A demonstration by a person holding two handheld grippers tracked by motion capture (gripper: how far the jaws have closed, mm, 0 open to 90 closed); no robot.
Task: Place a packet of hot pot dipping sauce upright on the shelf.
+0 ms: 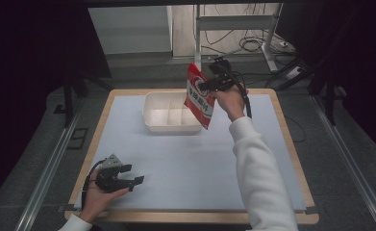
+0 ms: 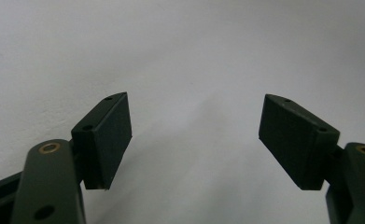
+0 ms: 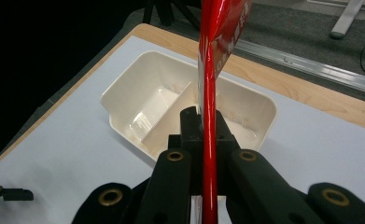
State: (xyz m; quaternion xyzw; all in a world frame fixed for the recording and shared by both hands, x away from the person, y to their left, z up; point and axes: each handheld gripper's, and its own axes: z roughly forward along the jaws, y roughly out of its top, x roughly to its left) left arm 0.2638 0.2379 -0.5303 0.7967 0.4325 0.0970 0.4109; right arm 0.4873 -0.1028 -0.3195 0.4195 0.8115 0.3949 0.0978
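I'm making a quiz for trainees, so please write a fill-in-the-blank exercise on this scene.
1. The right gripper is shut on a ____ packet.
2. The packet hangs above the white ____.
3. The left gripper, near the table's front edge, has its jaws ____.
4. Dividers split the tray into several ____.

Missing words: red; tray; open; compartments

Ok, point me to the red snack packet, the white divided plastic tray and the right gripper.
red snack packet (image 1: pixel 200 98), high view, on its printed front face.
white divided plastic tray (image 3: pixel 124 86), right gripper view, on its left rim.
right gripper (image 3: pixel 203 128), right gripper view, between the fingertips clamping the packet.
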